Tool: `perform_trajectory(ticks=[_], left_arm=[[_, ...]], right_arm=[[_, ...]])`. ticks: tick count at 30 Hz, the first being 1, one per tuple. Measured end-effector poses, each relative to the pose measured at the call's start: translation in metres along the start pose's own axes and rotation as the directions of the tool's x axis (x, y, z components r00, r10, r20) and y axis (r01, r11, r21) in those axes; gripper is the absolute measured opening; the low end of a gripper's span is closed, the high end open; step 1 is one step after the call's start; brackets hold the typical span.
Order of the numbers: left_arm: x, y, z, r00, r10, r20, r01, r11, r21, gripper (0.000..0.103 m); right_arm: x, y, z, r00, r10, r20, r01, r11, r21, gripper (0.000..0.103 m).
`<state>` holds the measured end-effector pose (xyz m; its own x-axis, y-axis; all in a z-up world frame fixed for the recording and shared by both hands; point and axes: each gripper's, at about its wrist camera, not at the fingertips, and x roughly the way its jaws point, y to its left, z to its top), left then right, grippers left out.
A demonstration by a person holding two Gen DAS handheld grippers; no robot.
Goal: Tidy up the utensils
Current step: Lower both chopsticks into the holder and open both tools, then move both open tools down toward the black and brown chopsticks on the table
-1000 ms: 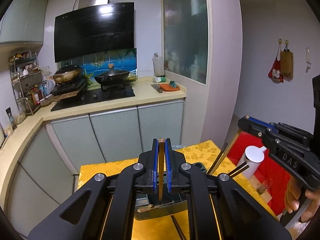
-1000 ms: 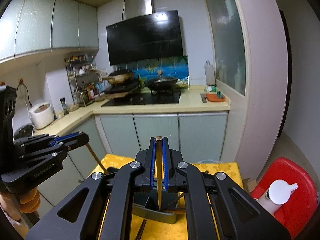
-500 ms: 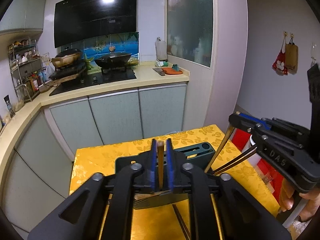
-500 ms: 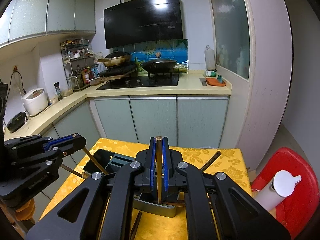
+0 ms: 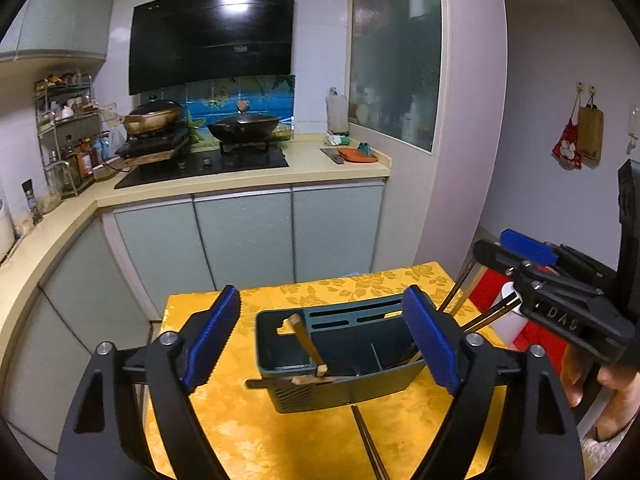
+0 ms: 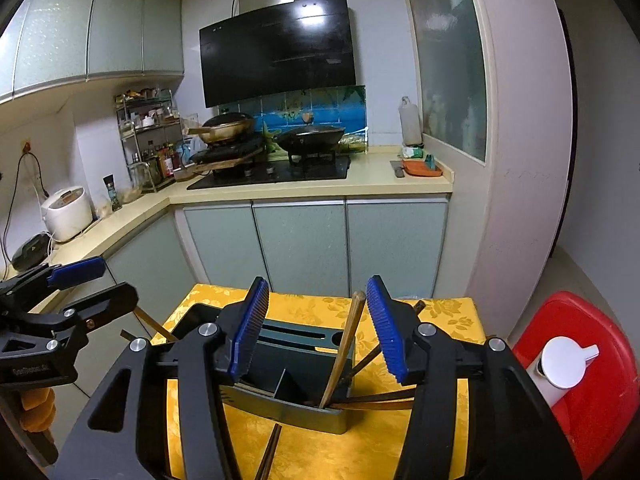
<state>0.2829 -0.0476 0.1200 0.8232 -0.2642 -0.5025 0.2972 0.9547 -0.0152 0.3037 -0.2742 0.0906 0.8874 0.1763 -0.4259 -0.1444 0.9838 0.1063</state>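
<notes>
A dark green utensil holder (image 5: 340,356) (image 6: 296,396) stands on the yellow-clothed table (image 5: 248,432). My left gripper (image 5: 320,340) is open above it, and a wooden utensil (image 5: 308,346) leans in the holder's left compartment. My right gripper (image 6: 318,328) is open too, and a wooden chopstick (image 6: 344,348) stands tilted in the holder's right compartment. More chopsticks (image 6: 376,398) stick out of the holder's right side. Loose dark chopsticks (image 5: 368,444) (image 6: 270,452) lie on the cloth in front of the holder.
A red stool (image 6: 592,380) with a white bottle (image 6: 564,364) on it stands right of the table. Pale green cabinets (image 5: 244,240) and a counter with a hob and pans (image 5: 240,128) lie behind.
Both grippers were shut on wooden utensils and have opened. The utensils now rest in the holder. Both grippers have come lower toward the holder.
</notes>
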Motion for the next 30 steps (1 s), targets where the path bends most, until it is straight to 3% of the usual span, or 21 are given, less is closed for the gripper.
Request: perform_trajectory(ticks=[6,14,22,30], left_arm=[[-0.018,0.006,-0.014,1.000,0.012,0.020,-0.012,1.000,-0.004,0.091],[-0.042,0.002,-0.048,0.996,0.074,0.059,-0.076,0.997,0.027,0.094],[-0.041,-0.001,-0.102,0.993,0.114,0.010,-0.115,0.992,0.052,0.095],[-0.030,0.011,-0.154,0.990,0.114,-0.082,-0.117,0.993,-0.029,0.095]], right_arm=[[-0.033,-0.006,0.000,0.995,-0.040,0.090,0.041,0.999,-0.018,0.059],[-0.065,-0.009,-0.019,0.990,-0.058,0.127,0.065,0.996,-0.053,0.060],[-0.066,-0.006,-0.064,0.996,-0.060,0.059,0.065,0.993,-0.098,0.061],[-0.064,0.004,-0.127,0.999,-0.049,-0.015,0.048,0.996,-0.070,0.062]])
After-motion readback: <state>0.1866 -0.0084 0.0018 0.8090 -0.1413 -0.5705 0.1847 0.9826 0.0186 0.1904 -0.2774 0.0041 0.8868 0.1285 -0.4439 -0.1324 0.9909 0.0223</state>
